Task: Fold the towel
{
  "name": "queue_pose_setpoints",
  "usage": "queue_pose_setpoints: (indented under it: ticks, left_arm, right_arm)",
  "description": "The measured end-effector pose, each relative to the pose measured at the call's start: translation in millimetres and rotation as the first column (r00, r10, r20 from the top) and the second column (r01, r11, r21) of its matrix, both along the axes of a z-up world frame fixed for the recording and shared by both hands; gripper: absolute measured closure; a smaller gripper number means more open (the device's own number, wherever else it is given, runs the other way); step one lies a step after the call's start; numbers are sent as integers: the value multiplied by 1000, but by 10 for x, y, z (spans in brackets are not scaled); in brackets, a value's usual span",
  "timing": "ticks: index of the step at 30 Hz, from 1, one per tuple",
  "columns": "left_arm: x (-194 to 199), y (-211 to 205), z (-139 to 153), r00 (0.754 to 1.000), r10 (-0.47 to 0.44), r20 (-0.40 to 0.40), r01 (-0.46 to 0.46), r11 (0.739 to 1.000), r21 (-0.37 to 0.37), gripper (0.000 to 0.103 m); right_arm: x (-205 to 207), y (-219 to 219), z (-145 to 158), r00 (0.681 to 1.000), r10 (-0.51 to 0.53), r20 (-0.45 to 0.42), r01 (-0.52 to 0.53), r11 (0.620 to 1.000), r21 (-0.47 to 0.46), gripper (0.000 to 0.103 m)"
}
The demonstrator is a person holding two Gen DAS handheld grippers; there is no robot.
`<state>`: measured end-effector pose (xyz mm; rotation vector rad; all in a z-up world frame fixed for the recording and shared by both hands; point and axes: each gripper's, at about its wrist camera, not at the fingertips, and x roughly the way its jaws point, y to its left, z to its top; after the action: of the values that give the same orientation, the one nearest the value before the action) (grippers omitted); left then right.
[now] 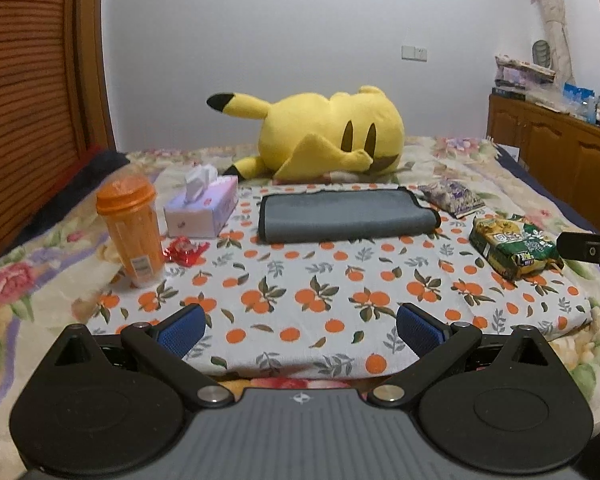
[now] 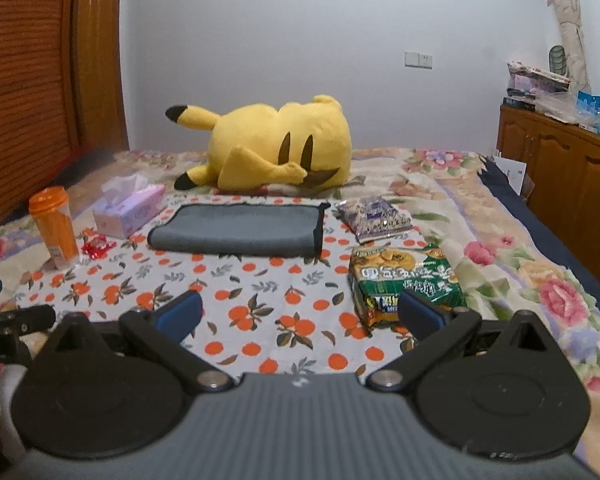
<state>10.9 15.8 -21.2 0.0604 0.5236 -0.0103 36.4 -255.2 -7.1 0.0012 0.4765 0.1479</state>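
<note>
A grey towel with dark edging lies folded into a flat rectangle on the orange-print cloth, far from both grippers. It also shows in the right wrist view. My left gripper is open and empty, held over the near edge of the cloth. My right gripper is open and empty, also over the near part of the cloth, its right finger in front of a green snack bag.
An orange bottle, a tissue box and a red wrapper stand left of the towel. A purple packet and the green snack bag lie right. A yellow plush lies behind. A wooden cabinet lines the right wall.
</note>
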Motion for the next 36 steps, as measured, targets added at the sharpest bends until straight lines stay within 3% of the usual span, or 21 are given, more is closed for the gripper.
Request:
queue_pose_setpoints:
  ticks: [36]
  left_arm:
    - [-205,-62,184,982,-32,184,29,999,19,0]
  right_arm:
    - [-167,-44,107,988,-12,156,9,1000,19,0]
